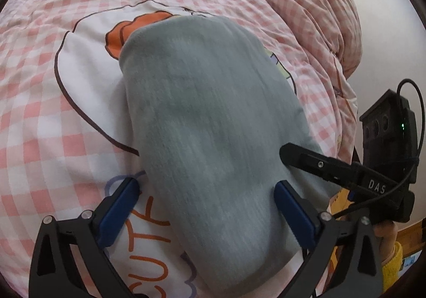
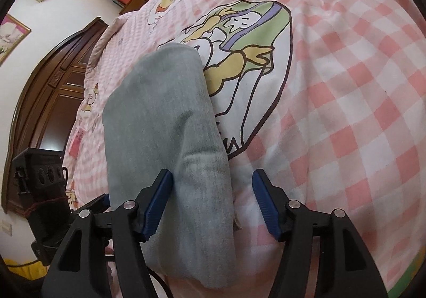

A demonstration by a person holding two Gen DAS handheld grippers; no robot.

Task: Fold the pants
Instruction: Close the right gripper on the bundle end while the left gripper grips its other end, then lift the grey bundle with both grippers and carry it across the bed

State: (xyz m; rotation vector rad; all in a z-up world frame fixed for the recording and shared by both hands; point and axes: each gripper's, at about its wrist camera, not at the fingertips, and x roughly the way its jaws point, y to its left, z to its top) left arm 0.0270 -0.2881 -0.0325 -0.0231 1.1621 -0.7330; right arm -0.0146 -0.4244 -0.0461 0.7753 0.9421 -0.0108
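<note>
bed [image 1: 40, 117] carries the grey pants [image 1: 207, 122], a folded strip running from bottom centre up to mid-frame, long axis straight ahead of both. left hand-held gripper [image 1: 205, 207] straddles its near end, jaws wide apart, empty. right hand-held gripper [image 2: 213, 204] likewise spread, over the strip's right edge.

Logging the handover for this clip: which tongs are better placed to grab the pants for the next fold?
Probably the left tongs: they are open with the pants lying centred between the blue pads. The right tongs, also open, sit towards the pants' right edge, so half their gap is over the bedsheet.
</note>
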